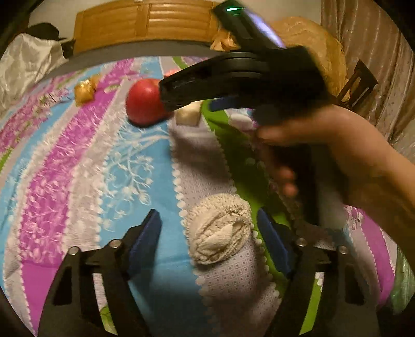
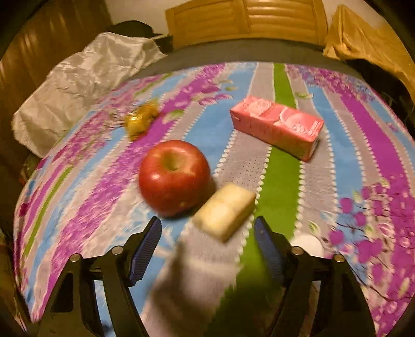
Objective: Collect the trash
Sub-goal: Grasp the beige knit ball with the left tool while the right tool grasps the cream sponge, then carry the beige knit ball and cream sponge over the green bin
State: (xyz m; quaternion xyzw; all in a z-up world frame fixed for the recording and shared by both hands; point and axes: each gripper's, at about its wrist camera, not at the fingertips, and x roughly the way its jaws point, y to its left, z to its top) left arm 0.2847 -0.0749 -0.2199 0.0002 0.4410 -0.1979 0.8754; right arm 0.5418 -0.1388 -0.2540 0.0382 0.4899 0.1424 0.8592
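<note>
A crumpled off-white tissue ball (image 1: 220, 228) lies on the striped flowery cloth (image 1: 77, 160), between the fingers of my left gripper (image 1: 207, 215). Its jaws stand open, and the ball sits nearer the right pad (image 1: 272, 243) with no pad pressing on it. My right gripper (image 2: 207, 223) is open too, its fingertips on either side of the near end of a cream block (image 2: 225, 210). The left wrist view shows that gripper (image 1: 192, 103), held by a hand (image 1: 337, 145), over the same block (image 1: 188, 115). A red apple (image 2: 175, 177) sits just left of the block.
A pink drink carton (image 2: 277, 127) lies at the back right and a gold wrapper (image 2: 141, 119) at the back left. A small white round thing (image 2: 308, 245) sits by my right finger. Silver sheeting (image 2: 77, 77) lies off the left edge, with a wooden headboard (image 2: 246, 20) behind.
</note>
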